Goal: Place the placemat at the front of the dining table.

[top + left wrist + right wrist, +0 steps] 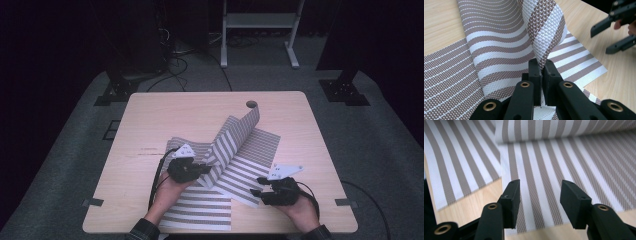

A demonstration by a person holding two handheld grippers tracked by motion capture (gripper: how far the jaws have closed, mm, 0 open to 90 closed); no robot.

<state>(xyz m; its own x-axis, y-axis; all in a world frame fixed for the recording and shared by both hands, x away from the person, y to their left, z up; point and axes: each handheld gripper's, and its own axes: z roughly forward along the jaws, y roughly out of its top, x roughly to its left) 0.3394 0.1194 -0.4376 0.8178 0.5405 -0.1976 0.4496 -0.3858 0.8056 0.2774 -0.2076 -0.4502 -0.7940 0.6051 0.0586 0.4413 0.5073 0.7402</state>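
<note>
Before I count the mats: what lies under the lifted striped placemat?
Under the lifted placemat, pinched by the left gripper, more striped mats lie on the table; how many are stacked is hidden.

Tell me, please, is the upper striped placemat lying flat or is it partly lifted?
Partly lifted. The left gripper is shut on the upper striped placemat, raising it into a curled sheet, while its other end rests on the table.

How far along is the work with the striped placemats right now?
Done: little, as several mats still overlap loosely on the table. In hand: the left gripper is shut on the top striped mat, its far end curling upward. Left: the right gripper, open over a mat edge, grips nothing yet.
</note>
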